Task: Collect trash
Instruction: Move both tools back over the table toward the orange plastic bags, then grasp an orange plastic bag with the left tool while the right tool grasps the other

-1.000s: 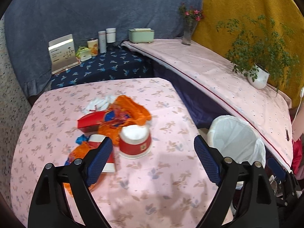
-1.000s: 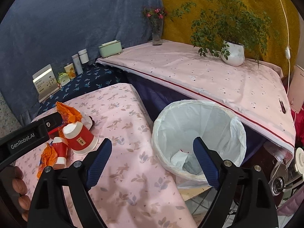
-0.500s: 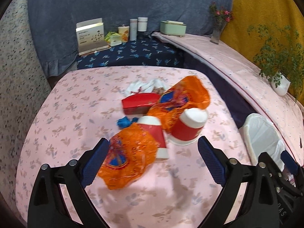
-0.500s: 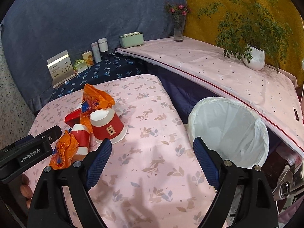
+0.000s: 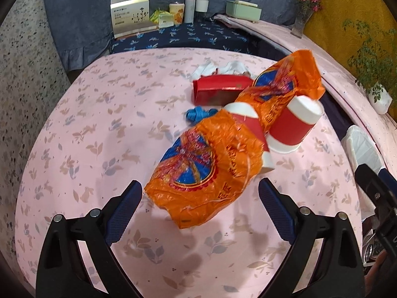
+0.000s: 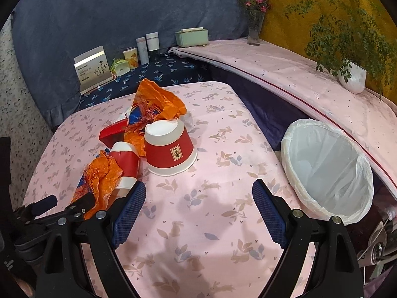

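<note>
The orange wrapper (image 5: 211, 166) carries a blue-and-red emblem with unreadable lettering; the upturned red paper cup (image 6: 170, 149) bears a small square label. Both lie on the table (image 6: 211, 223) under pink rabbit-print cloth, by a white-lined bin (image 6: 327, 168). Left gripper (image 5: 199, 208) and right gripper (image 6: 198, 208) fingers spread, empty.

orange bag (image 5: 211, 171) (crumpled), open tongs (image 5: 199, 207) flanking

Even indoor light, soft shadows, strong fisheye bending, dark corners.

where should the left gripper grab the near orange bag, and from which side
Take the orange bag by its crumpled near end, coming down from above and in front with the left gripper. That end lies free on the table between the open jaws, while the far end is draped over a paper cup.
</note>
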`<state>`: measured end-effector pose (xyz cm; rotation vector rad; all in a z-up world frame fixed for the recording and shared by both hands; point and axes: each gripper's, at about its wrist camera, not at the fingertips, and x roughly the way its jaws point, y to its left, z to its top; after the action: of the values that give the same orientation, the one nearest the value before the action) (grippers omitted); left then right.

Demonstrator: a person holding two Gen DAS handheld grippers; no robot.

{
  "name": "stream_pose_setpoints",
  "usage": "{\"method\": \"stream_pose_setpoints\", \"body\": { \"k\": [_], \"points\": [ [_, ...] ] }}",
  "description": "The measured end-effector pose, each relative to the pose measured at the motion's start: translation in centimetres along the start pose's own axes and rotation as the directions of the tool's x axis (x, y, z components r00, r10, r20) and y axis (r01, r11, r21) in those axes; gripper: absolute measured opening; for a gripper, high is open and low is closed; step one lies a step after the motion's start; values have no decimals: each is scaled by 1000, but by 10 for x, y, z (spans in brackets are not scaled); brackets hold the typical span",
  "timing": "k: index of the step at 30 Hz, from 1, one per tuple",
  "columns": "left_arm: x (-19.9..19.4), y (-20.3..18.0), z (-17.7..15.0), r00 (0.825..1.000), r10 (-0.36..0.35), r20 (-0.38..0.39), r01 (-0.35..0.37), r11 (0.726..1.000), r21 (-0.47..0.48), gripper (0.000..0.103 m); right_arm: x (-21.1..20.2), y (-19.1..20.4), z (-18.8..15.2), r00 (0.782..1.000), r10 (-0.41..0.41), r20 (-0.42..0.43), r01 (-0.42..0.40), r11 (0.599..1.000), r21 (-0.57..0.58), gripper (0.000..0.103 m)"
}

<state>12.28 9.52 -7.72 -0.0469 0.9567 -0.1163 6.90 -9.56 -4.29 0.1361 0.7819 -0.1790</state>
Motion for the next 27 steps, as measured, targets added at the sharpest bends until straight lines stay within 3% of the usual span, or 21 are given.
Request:
{"method": "stream_pose_setpoints", "body": {
  "k": [11, 16, 19, 21, 22, 23, 27],
  "points": [
    [23, 0, -13, 998, -26, -53, 28, 999, 36, 88, 13, 10, -2, 1000, 4, -29, -4, 1000, -9, 84],
    [31, 1, -13, 996, -42, -81, 45, 998, 41, 69, 17, 12, -2, 999, 4, -39, -4, 1000, -7, 84],
    [33, 2, -12, 995, -48, -88, 52, 998, 47, 52, 19, 14, -1, 999, 4, -43, -5, 1000, -9, 84],
    [33, 3, -10, 993, -64, -99, 68, 997, 43, 33, 21, 16, 0, 999, 7, -43, -8, 1000, -9, 84],
    [33, 4, -9, 992, -74, -101, 78, 996, 39, 30, 22, 18, 1, 999, 10, -43, -10, 1000, -9, 84],
    [32, 5, -8, 991, -86, -105, 91, 995, 37, 18, 22, 19, 2, 999, 12, -42, -12, 1000, -10, 84],
    [23, 8, -2, 989, -111, -94, 114, 993, 29, 11, 25, 24, 8, 999, 17, -37, -18, 1000, -18, 84]
  ]
}}
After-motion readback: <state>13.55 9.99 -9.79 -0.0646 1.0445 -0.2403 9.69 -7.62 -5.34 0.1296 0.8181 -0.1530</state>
